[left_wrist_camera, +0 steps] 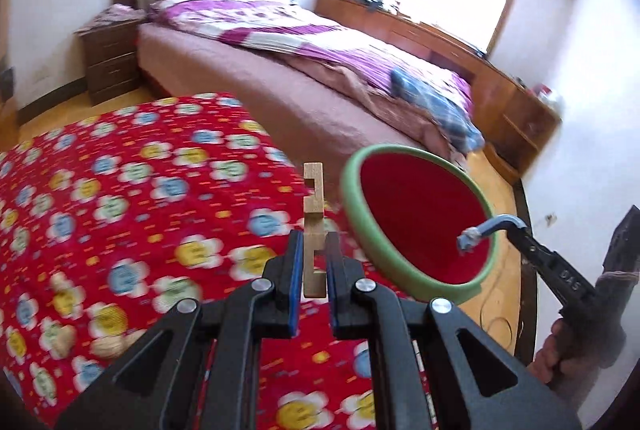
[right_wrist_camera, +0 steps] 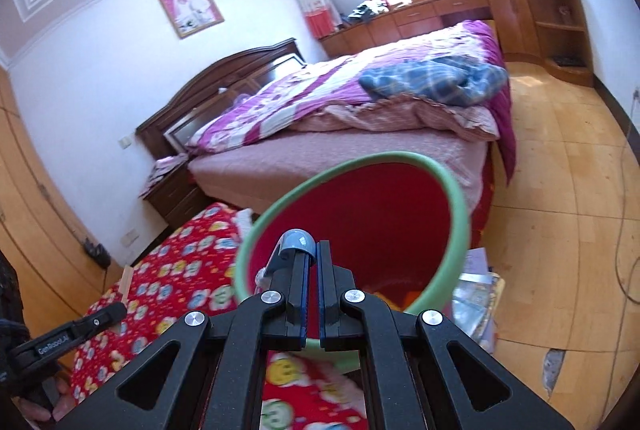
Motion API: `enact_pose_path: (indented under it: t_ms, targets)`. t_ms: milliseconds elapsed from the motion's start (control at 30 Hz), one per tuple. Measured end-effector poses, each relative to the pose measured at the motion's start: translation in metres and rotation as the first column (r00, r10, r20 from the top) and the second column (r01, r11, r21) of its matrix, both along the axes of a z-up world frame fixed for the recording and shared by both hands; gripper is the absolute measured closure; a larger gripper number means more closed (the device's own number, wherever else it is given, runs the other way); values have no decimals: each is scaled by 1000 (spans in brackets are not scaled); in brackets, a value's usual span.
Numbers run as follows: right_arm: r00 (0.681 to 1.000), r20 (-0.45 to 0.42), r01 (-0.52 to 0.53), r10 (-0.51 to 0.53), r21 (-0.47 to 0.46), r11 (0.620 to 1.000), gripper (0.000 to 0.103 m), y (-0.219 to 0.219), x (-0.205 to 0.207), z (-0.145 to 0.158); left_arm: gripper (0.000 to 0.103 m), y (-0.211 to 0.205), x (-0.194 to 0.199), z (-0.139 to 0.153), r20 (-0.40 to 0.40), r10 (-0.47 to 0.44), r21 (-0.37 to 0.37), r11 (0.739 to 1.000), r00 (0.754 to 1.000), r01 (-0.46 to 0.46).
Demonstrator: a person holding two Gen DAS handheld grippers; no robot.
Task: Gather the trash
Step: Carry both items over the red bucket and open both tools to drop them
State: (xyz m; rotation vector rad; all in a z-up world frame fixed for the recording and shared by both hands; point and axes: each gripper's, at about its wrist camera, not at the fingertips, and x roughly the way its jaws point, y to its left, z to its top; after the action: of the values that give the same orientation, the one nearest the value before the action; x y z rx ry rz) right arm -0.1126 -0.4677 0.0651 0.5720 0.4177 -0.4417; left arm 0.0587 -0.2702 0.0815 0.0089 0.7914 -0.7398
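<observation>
Bin (left_wrist_camera: 348, 190) tilted, looks mostly empty; left gripper (left_wrist_camera: 314, 250) clamps wooden piece (left_wrist_camera: 313, 214); right gripper (right_wrist_camera: 312, 258) pinches blue-grey tube (right_wrist_camera: 294, 242) over it (crumpled scraps (left_wrist_camera: 60, 326) remain on desk (left_wrist_camera: 120, 158)).

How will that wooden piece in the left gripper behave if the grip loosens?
The wooden piece looks stiff and probably light. It stands tall above the left gripper, pinched only near its lower end, so it may pivot or slip. Its flat, notched sides suggest it would not roll on the cloth.
</observation>
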Motion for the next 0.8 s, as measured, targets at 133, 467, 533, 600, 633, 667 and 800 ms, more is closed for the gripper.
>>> enact_pose_path:
  t_ms: [133,467,533,600,633,667,800]
  targets:
    - [1000,-21,16,-16,11,1000,100,-15,-1,-11,94,-38,-3,-4,7,-65,13,998,998,65]
    - [997,-72,11,-13,-23,1000,97,-34,8,-24,94,-100,2,-30,-49,-163,44,985,985,165]
    - [997,-76,-1,-1,-17,1000,97,-36,10,-26,94,-103,4,-33,-55,-165,41,985,985,168]
    - [997,-82,-11,10,-12,1000,97,-37,11,-29,94,-105,5,-34,-58,-163,44,985,985,166]
    - [996,-83,-14,13,-8,1000,97,-37,12,-30,91,-105,5,-35,-60,-160,51,985,985,163]
    - [997,-82,-17,17,-5,1000,96,-37,13,-30,84,-105,6,-35,-63,-156,56,986,986,160]
    - [996,-80,-26,27,8,1000,90,-38,14,-31,70,-97,7,-35,-60,-116,63,991,991,120]
